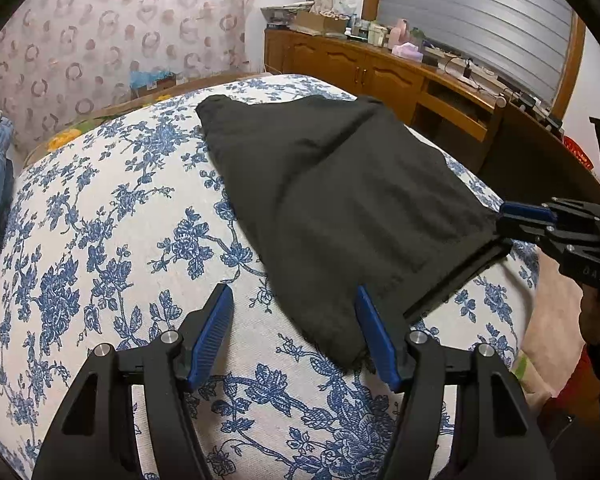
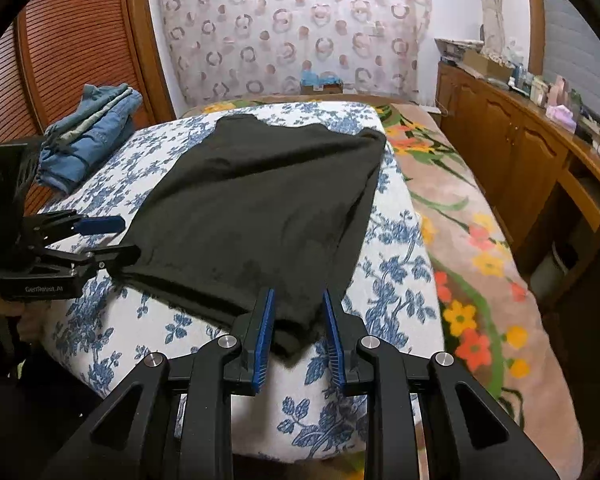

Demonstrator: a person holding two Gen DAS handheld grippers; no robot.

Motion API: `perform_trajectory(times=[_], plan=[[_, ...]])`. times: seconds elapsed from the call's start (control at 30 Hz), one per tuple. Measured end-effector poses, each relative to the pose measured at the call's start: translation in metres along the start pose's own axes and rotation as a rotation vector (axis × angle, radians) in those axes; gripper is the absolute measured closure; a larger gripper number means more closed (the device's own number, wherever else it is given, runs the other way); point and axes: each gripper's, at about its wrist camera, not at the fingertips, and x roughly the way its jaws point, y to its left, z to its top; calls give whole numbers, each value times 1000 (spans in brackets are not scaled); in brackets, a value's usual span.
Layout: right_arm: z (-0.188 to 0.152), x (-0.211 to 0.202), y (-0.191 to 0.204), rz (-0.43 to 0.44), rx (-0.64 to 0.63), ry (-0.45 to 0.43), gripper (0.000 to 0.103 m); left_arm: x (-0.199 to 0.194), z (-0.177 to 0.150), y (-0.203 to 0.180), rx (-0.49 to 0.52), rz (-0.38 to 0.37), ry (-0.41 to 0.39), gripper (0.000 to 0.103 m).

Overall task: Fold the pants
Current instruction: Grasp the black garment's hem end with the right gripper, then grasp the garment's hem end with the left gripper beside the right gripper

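The black pants point(image 1: 340, 200) lie folded on a white cushion with blue flowers point(image 1: 112, 232); they also show in the right wrist view point(image 2: 252, 208). My left gripper point(image 1: 296, 308) is open, its jaws wide apart, at the pants' near left corner; its right finger touches the cloth edge. It shows from the side in the right wrist view point(image 2: 116, 236), open at that corner. My right gripper point(image 2: 298, 308) is partly open, one finger on each side of the pants' near right corner. In the left wrist view the right gripper point(image 1: 504, 220) sits at that corner.
A stack of folded blue jeans point(image 2: 92, 136) lies on the cushion's far left. A floral blanket point(image 2: 460, 240) covers the bed on the right. A wooden sideboard point(image 2: 520, 148) with clutter runs along the right wall. A patterned curtain point(image 2: 292, 32) hangs behind.
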Motion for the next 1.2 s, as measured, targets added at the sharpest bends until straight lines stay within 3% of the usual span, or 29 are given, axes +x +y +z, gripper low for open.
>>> perform_trajectory(times=[0.03, 0.27, 0.37, 0.6, 0.87, 1.2], plan=[[0, 1, 3, 4, -3, 4, 83, 0, 0, 0, 1, 1, 0, 38], [-2, -7, 7, 19, -12, -22, 95, 0, 0, 0, 0, 3, -1, 38], [-5, -18, 9, 13, -15, -49, 95, 0, 0, 1, -1, 2, -1, 38], [-17, -8, 11, 24, -6, -6, 95, -6, 0, 2, -13, 9, -22, 38], [-15, -11, 11, 23, 17, -22, 95, -10, 2, -3, -2, -3, -33, 38], [-12, -10, 7, -2, 53, -53, 76, -1, 1, -5, -2, -3, -12, 38]])
